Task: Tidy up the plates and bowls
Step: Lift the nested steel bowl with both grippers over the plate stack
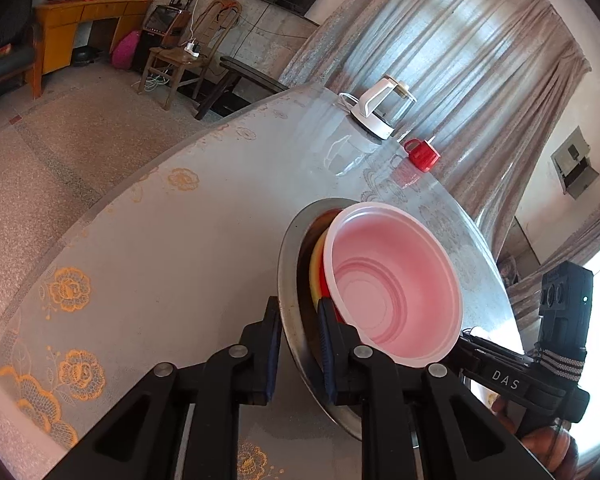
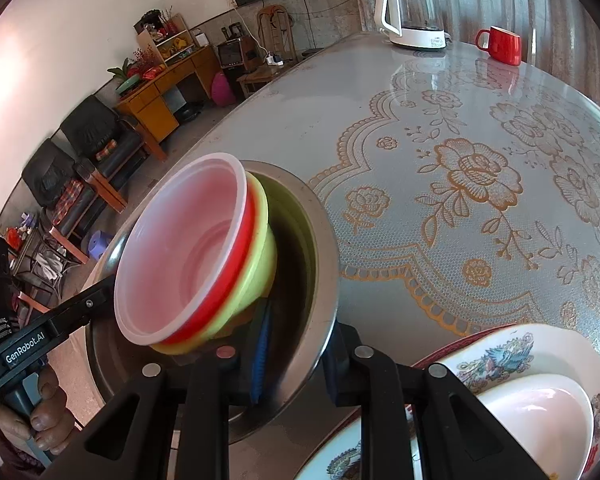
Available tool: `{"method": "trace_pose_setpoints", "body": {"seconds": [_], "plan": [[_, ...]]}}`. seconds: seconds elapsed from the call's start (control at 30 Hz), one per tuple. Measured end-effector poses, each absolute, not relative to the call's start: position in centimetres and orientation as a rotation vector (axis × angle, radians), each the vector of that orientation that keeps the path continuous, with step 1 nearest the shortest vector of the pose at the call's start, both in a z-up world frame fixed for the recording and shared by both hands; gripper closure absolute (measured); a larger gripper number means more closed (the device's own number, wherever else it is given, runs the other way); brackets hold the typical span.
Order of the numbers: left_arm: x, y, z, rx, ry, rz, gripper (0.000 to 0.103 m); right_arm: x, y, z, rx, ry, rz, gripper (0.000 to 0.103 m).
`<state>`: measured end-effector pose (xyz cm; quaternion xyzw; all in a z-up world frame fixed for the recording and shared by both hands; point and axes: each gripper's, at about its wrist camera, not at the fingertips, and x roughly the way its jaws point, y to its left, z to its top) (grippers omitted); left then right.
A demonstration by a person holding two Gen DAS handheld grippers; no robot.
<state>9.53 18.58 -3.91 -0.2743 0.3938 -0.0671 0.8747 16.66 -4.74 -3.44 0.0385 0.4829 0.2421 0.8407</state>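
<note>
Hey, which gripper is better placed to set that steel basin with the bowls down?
Neither alone: left gripper and right gripper each clamp opposite rims of the steel basin, which holds the stacked bowls. Lower it with both.

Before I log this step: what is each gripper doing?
Left gripper: closed on the rim of the round steel basin.
Right gripper: closed on the opposite rim.

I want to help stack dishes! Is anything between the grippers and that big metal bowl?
No. Both the left gripper and right gripper are shut on the metal bowl's rim, on opposite sides. Nothing is in between.
</note>
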Motion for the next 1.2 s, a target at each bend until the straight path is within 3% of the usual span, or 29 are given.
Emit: {"method": "trace_pose_setpoints", "body": {"seconds": [0.23, 0.3, 0.4, 0.53, 0.73, 1.2], "plan": [[9.0, 20.5, -5.0, -0.762, 0.817, -0.195, 0.084, 16.6, -4.9, -3.4, 0.086, 1.011, 0.520, 0.081], [8.9, 20.6, -4.9, -0.754, 0.815, -0.179, 0.080, 16.6, -5.3, -3.3, 0.111, 1.017, 0.529, 0.081], [8.5, 20.1, -4.2, -0.708, 0.796, -0.154, 0.083, 16.9, -6.5, -2.9, 0.165, 1.009, 0.495, 0.074], [8.6, 19.7, -3.9, -0.672, 0.800, -0.162, 0.083, 17.2, -7.0, -2.8, 0.184, 1.000, 0.491, 0.074], [8.8, 19.3, -3.7, -0.643, 0.801, -0.193, 0.086, 16.9, -5.6, -3.1, 0.155, 1.011, 0.523, 0.088], [7.3, 18.6, -3.2, -0.576, 0.764, -0.186, 0.085, 15.9, -5.6, -2.4, 0.133, 0.968, 0.513, 0.087]]}}
